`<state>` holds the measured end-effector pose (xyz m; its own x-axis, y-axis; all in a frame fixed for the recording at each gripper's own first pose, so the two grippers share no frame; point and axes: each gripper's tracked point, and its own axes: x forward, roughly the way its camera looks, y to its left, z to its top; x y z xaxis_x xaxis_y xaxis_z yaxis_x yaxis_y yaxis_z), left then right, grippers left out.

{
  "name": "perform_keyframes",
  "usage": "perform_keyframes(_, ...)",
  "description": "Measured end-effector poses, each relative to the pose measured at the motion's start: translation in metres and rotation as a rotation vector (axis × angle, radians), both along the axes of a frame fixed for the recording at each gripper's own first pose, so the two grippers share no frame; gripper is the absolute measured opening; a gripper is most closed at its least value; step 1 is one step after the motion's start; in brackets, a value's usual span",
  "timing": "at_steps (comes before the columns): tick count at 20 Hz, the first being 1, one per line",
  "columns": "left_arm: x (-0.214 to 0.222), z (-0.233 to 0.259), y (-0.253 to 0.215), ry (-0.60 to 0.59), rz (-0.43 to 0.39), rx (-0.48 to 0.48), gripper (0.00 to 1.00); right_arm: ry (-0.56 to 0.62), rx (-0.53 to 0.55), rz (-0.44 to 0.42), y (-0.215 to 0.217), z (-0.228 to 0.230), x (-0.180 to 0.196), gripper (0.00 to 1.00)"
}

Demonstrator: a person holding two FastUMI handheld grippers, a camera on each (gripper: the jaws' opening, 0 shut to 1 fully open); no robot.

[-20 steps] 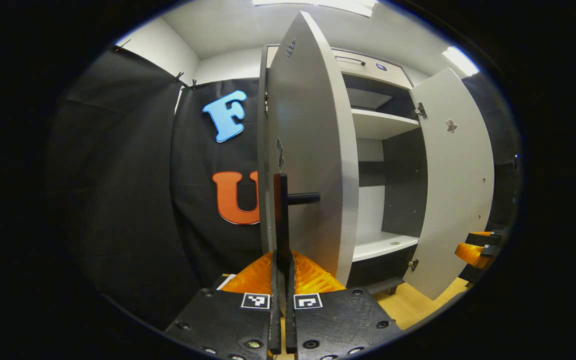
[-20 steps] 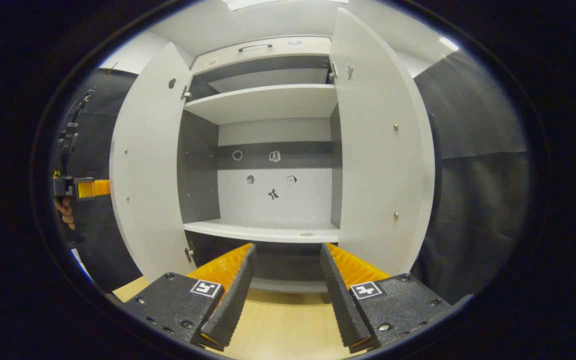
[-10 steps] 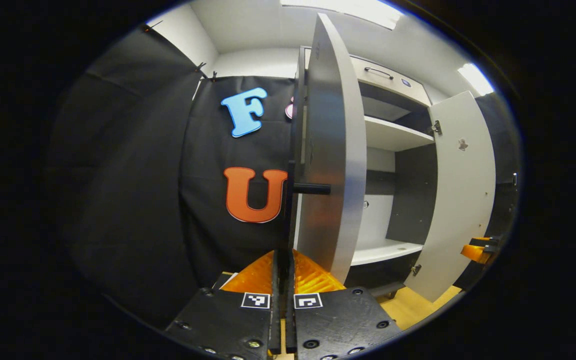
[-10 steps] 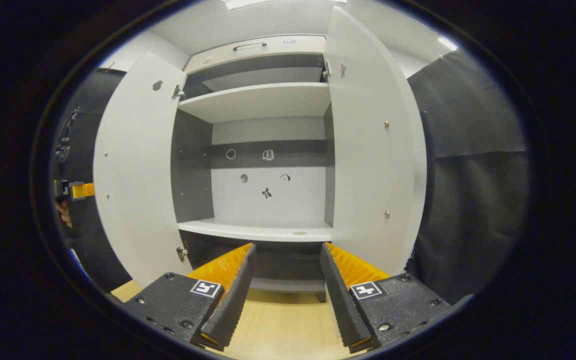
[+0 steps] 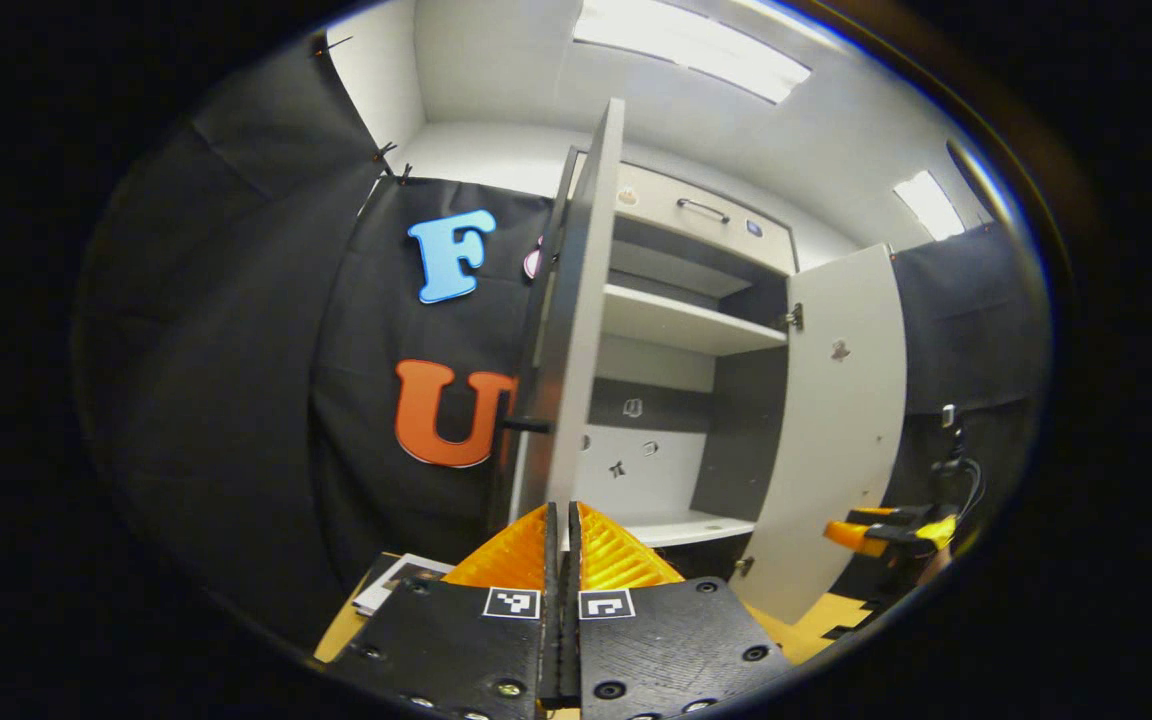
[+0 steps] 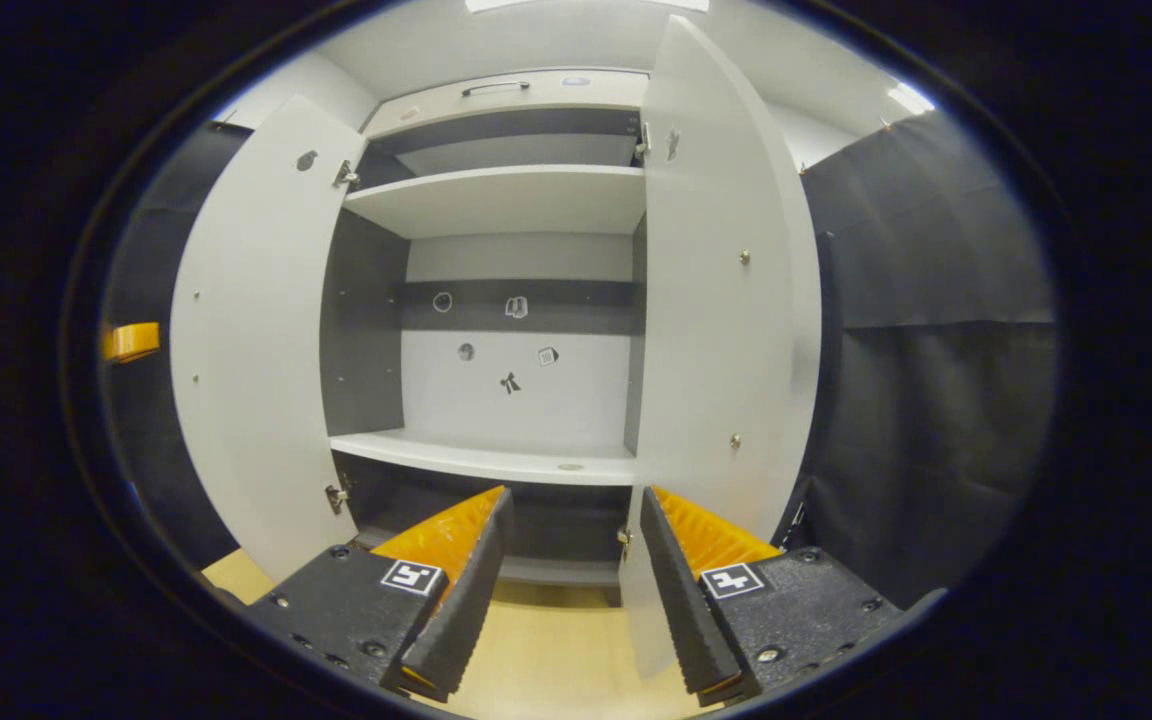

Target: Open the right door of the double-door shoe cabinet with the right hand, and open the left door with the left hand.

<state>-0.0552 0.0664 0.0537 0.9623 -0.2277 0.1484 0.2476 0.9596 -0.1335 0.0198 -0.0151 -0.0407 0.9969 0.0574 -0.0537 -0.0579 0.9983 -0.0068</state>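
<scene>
The left tongs are closed with nothing between them, near the left door edge. The right tongs are wide open, holding nothing, facing the open shoe cabinet.

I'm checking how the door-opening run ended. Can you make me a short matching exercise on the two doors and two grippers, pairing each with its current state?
Things:
1. left door
2. right door
3. left gripper
4. right gripper

States:
A. fingers spread apart, holding nothing
B. swung open, inner face with a hinge at the top right corner
C. fingers closed together
D. swung open, inner face with a hinge at the top left corner

Pairs: 1-B, 2-D, 3-C, 4-A
</scene>
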Motion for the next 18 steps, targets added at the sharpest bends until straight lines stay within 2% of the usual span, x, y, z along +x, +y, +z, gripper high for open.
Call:
perform_keyframes(2, 0.011, -0.012, -0.005, 0.006, 0.104, 0.021, 0.00, -0.007, 0.000, -0.017, 0.000, 0.000, 0.003, 0.80)
perform_keyframes(4, 0.027, -0.032, -0.007, 0.026, 0.248, 0.101, 0.00, -0.007, -0.028, -0.016, 0.006, -0.003, 0.000, 0.84)
perform_keyframes(5, 0.035, -0.043, -0.019, 0.043, 0.264, 0.142, 0.00, -0.002, -0.034, -0.003, 0.010, -0.005, -0.002, 0.80)
perform_keyframes(6, 0.041, -0.050, -0.037, 0.057, 0.260, 0.174, 0.00, 0.002, -0.033, 0.010, 0.013, -0.008, -0.004, 0.80)
perform_keyframes(8, 0.048, -0.062, -0.067, 0.072, 0.202, 0.170, 0.01, 0.011, -0.018, 0.033, 0.019, -0.014, -0.008, 0.80)
perform_keyframes(10, 0.050, -0.073, -0.099, 0.105, 0.112, 0.099, 0.03, 0.019, 0.000, 0.045, 0.019, -0.019, -0.013, 0.80)
perform_keyframes(11, 0.051, -0.075, -0.111, 0.115, 0.085, 0.067, 0.08, 0.024, 0.002, 0.047, 0.017, -0.021, -0.015, 0.80)
perform_keyframes(12, 0.055, -0.076, -0.119, 0.120, 0.084, 0.041, 0.16, 0.025, 0.000, 0.044, 0.013, -0.022, -0.016, 0.80)
perform_keyframes(13, 0.057, -0.076, -0.120, 0.116, 0.089, 0.027, 0.35, 0.023, 0.000, 0.039, 0.010, -0.021, -0.017, 0.84)
perform_keyframes(16, 0.060, -0.075, -0.121, 0.099, 0.088, 0.019, 0.61, 0.005, 0.005, 0.026, 0.001, -0.017, -0.017, 0.80)
perform_keyframes(17, 0.060, -0.075, -0.120, 0.096, 0.093, 0.029, 0.82, 0.000, 0.008, 0.023, -0.001, -0.014, -0.016, 0.84)
perform_keyframes(18, 0.060, -0.076, -0.117, 0.097, 0.108, 0.045, 0.89, -0.005, 0.010, 0.019, -0.004, -0.014, -0.015, 0.80)
